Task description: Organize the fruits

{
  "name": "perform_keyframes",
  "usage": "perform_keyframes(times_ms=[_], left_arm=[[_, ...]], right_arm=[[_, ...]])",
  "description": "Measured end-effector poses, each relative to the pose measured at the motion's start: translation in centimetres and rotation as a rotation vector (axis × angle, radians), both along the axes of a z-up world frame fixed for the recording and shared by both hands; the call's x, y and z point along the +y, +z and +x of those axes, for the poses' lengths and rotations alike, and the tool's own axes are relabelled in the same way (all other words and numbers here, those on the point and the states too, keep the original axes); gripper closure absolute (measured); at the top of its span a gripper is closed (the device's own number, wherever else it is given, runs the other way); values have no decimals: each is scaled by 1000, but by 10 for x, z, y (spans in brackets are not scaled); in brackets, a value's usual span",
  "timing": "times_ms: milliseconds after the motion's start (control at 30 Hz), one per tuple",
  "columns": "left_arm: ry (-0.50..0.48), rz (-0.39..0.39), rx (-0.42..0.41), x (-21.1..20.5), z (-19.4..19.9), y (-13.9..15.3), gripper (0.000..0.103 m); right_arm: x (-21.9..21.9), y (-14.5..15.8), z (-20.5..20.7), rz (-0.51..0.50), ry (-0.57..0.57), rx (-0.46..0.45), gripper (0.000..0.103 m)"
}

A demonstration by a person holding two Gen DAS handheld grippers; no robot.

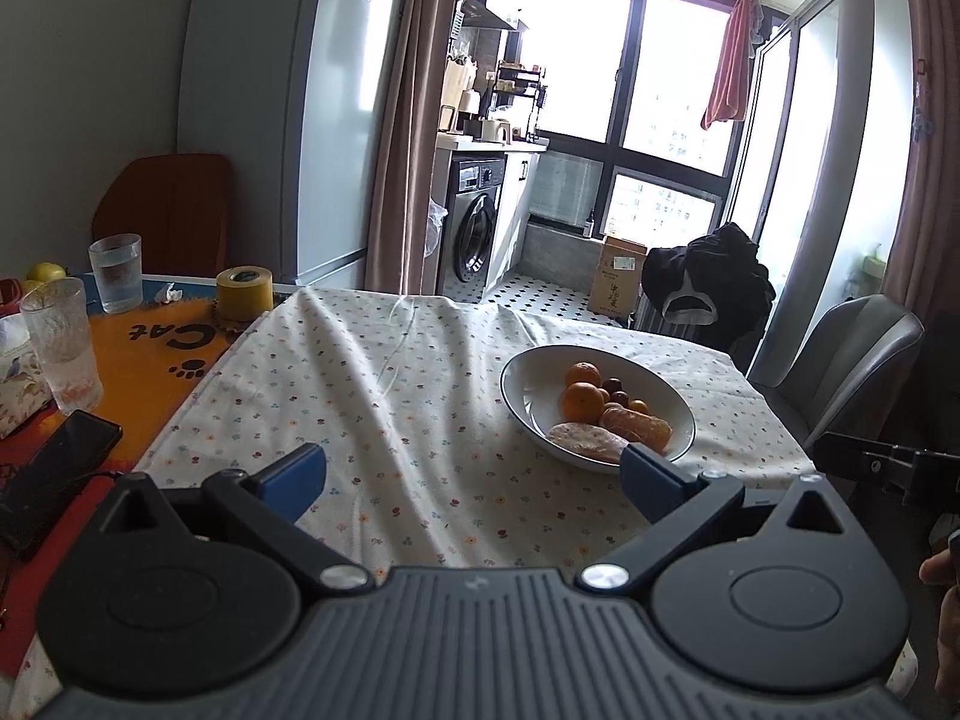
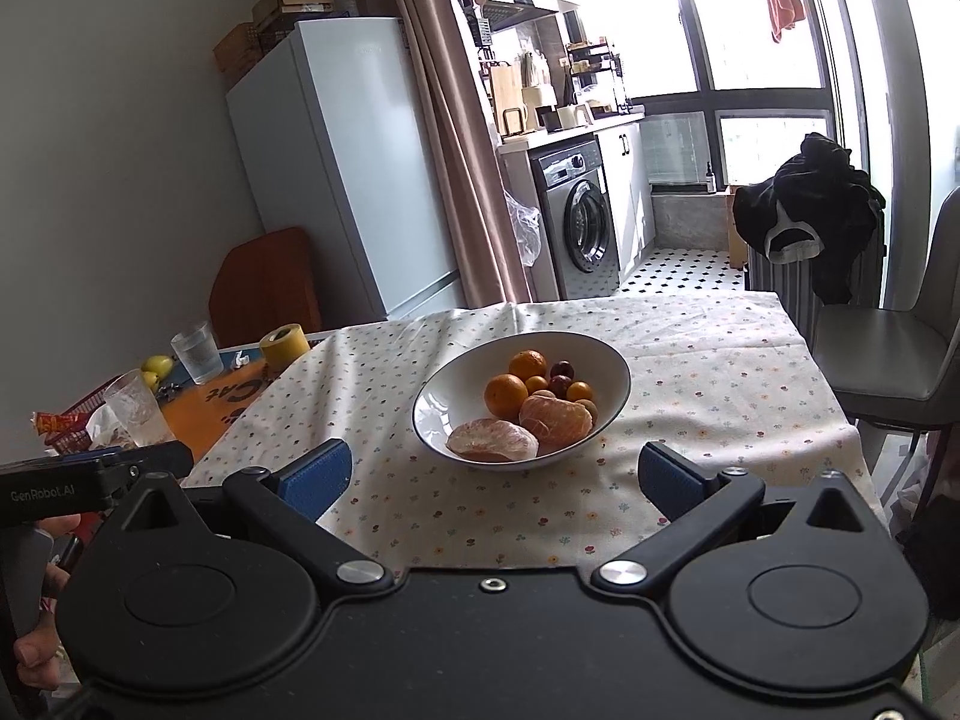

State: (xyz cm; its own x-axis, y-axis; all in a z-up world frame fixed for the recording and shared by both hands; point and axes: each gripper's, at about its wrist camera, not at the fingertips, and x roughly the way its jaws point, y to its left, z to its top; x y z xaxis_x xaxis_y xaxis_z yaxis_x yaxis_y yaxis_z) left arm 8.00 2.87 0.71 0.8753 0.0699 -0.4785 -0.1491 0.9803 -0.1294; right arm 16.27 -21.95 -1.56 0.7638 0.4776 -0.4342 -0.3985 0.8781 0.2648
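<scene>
Right wrist view shows a white ceramic bowl (image 2: pixel 606 360) with a thin dark rim, round and shallow, standing on the bench (image 2: pixel 720 372) near its middle. Inside it lie two whole oranges (image 2: pixel 506 396) with smooth shiny skin, two peeled citrus fruits (image 2: pixel 492 440) with a pale, fibrous surface, some small round orange fruits (image 2: pixel 579 390) and two dark red ones (image 2: pixel 561 369), all touching each other. A cream cloth (image 2: pixel 420 492) printed with tiny flowers covers the bench, with soft wrinkles. The right hand-held gripper (image 2: pixel 495 474) hangs just in front of the bowl, its blue ribbed pads (image 2: pixel 318 474) wide apart and holding nothing. The left hand-held gripper (image 1: pixel 474 474) is also spread wide and empty, with the bowl just beyond its right finger. At the left side, on an orange mat (image 1: pixel 144 354), stand two textured drinking glasses (image 1: pixel 117 273) and a yellow roll of tape (image 1: pixel 244 294).
</scene>
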Motion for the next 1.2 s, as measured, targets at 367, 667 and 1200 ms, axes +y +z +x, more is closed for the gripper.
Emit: perform_keyframes(times_ms=[367, 667, 1200], left_arm=[[-23, 6, 21, -8, -13, -3, 0], [-37, 24, 24, -15, -22, -2, 0], [-56, 27, 38, -18, -23, -4, 0]], right_arm=[[-2, -2, -17, -13, 10, 15, 0], [-3, 0, -24, -23, 13, 13, 0], [-3, 0, -27, -24, 35, 25, 0]])
